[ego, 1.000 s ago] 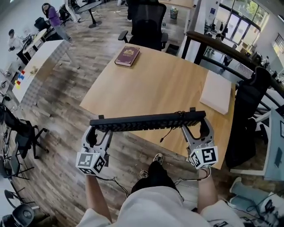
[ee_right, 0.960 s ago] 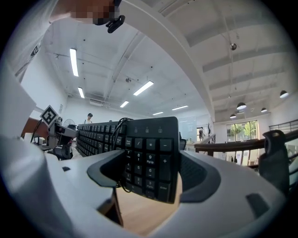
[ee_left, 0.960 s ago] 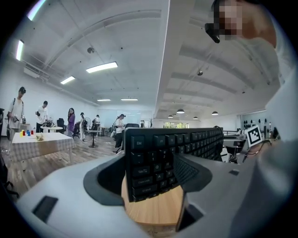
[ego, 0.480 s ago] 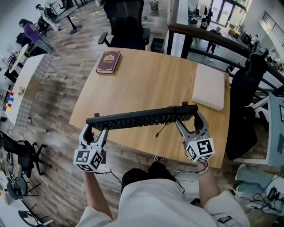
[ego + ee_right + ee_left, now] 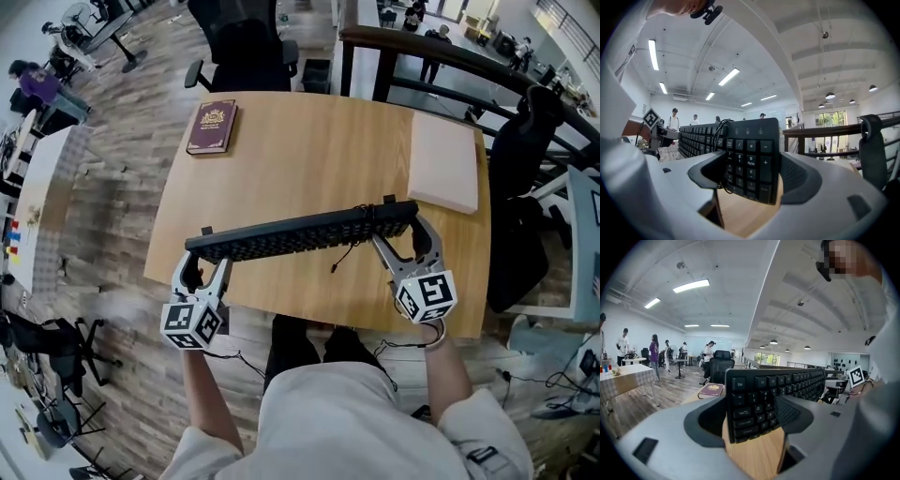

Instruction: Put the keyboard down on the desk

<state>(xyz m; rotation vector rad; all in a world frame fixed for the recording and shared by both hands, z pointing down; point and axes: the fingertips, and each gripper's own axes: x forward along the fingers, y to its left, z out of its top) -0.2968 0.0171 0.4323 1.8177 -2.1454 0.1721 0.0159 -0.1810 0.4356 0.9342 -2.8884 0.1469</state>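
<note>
Forward over the desk (image 5: 319, 150) the keyboard (image 5: 305, 232) has come, but it looks held up above the near edge, not down yet. The left gripper (image 5: 204, 265) pinches one end, and the right gripper (image 5: 401, 240) pinches the other.

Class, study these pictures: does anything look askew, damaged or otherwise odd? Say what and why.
The keyboard is off the desk, gripped at its ends by the left gripper and right gripper, tipped on edge and slightly slanted. Its cable dangles loose beneath. Nothing looks damaged.
</note>
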